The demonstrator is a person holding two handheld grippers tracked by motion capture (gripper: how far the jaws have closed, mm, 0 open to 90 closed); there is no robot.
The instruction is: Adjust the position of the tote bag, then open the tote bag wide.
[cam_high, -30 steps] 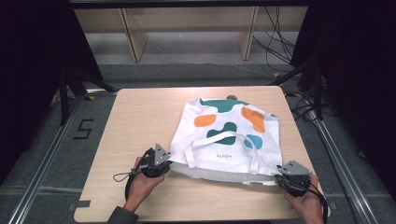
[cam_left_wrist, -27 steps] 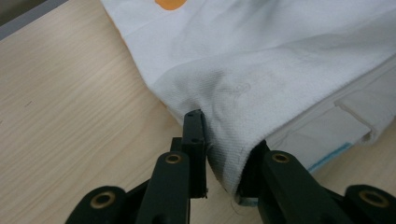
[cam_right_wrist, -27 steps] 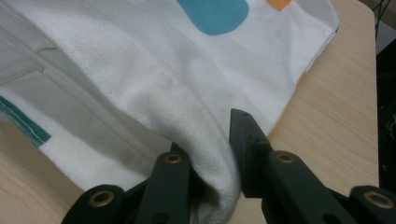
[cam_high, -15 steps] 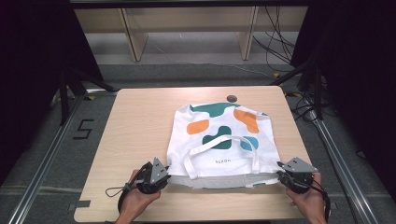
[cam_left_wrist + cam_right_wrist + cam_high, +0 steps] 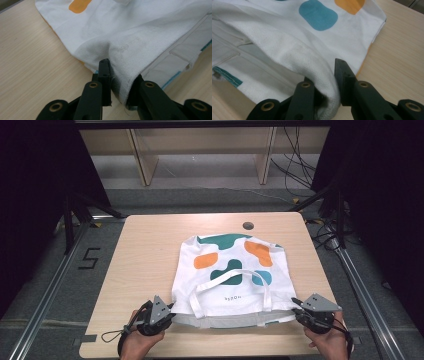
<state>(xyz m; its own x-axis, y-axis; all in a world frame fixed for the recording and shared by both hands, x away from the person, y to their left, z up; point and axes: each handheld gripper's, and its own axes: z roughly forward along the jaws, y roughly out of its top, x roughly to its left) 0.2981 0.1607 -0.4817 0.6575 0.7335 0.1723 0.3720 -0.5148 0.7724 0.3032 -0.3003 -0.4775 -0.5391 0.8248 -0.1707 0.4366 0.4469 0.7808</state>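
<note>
A white tote bag (image 5: 230,270) printed with green, orange and teal blobs lies flat on the wooden table (image 5: 145,255), its open end toward the near edge. One handle strap (image 5: 200,290) loops over the top face. My left gripper (image 5: 170,309) is shut on the bag's near left corner; in the left gripper view the hem cloth (image 5: 130,32) is pinched in the left gripper (image 5: 121,75). My right gripper (image 5: 296,307) is shut on the near right corner, and the right gripper view shows bunched cloth (image 5: 287,45) clamped in the right gripper (image 5: 324,75). The edge between them is taut.
A dark round hole (image 5: 248,226) sits in the tabletop just beyond the bag's far edge. Bare wood lies left of the bag. Wooden shelf legs (image 5: 142,160) stand beyond the table. Metal rails (image 5: 50,290) and cables run along the floor on both sides.
The bag has slid toward the near edge and flattened out, uncovering the round hole at the back. My left hand has drawn back toward the near edge; the right has barely shifted.
</note>
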